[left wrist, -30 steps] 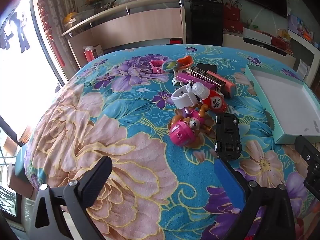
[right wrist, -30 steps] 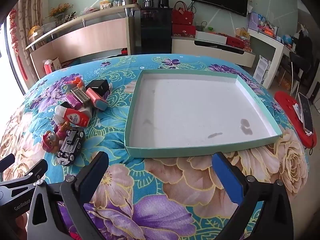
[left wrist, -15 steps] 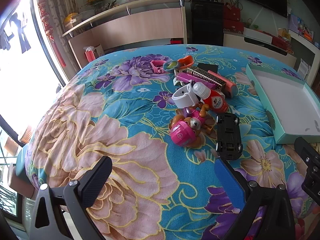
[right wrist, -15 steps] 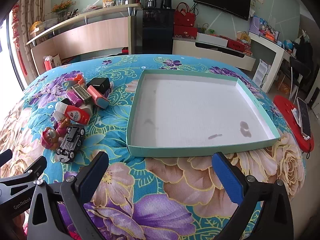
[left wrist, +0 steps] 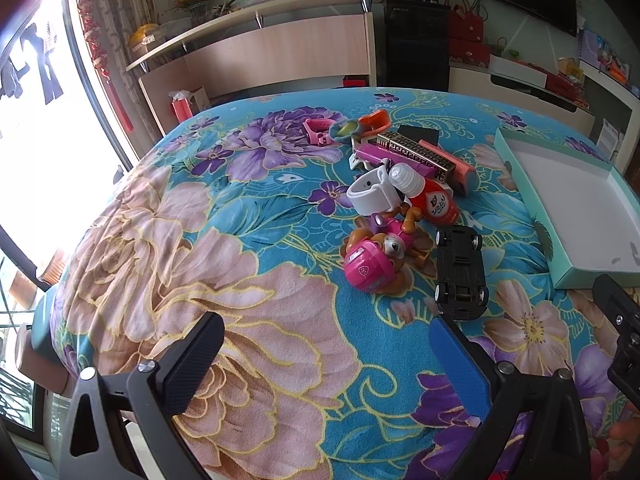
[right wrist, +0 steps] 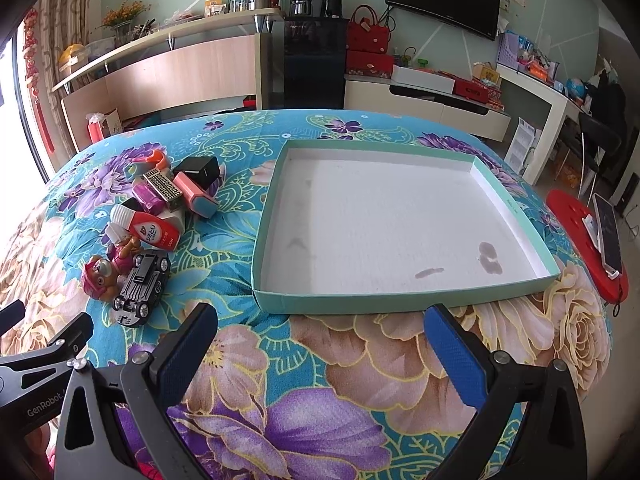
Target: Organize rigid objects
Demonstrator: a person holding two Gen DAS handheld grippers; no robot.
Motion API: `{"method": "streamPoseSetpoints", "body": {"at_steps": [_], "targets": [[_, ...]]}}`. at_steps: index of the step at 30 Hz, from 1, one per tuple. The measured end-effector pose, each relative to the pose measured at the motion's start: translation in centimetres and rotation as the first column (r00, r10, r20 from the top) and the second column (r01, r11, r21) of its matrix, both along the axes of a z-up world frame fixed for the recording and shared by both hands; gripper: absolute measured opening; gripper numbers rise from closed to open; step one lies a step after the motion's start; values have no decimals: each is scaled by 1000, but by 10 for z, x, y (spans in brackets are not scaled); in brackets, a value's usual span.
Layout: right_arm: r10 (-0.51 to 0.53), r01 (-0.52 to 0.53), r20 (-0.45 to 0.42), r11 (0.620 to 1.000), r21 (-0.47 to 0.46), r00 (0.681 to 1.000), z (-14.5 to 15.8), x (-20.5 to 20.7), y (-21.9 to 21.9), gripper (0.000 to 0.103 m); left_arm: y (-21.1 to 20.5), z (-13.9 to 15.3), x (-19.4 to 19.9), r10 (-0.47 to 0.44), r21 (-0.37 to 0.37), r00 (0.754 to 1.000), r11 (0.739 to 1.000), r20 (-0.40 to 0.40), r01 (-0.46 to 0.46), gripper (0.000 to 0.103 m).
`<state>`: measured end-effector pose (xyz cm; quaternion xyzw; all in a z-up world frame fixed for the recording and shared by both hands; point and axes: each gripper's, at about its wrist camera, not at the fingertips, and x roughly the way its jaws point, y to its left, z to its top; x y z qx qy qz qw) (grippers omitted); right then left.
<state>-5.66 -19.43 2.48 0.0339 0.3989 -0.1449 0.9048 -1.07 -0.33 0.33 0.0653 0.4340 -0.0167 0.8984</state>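
Just ahead of the left gripper's (left wrist: pixel 326 354) wide-open, empty fingers, a black toy car (left wrist: pixel 460 270) is lying lengthwise beside a pink pup figure (left wrist: pixel 374 258), while the right gripper (right wrist: pixel 320 350), equally spread and empty, is facing the bare tray (right wrist: pixel 400 302).

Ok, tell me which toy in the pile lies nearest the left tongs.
The black toy car. It sits at the pile's near edge, just beyond the left tongs, ahead of the pink pup figure; the red bottle lies farther back.
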Motion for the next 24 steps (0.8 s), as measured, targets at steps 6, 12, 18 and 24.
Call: {"method": "streamPoseSetpoints", "body": {"at_steps": [6,12,18,24], "targets": [[-2,2,6,1000,-11,1000,1,-1,1,103,3,-1,1,8,-2,1000,1000,-5,-8,103],[0,0,1,999,-32,1000,2,0,4,103,2,-1,1,13,4,1000,1000,-4,-13,103],[0,0,1,999,-34,1000,1,0,5,103,2,-1,1,13,4,1000,1000,-4,-13,103],[1,-1,1,999,-34,1000,1,0,5,103,2,-1,0,13,4,1000,1000,-4,-13,103]]}}
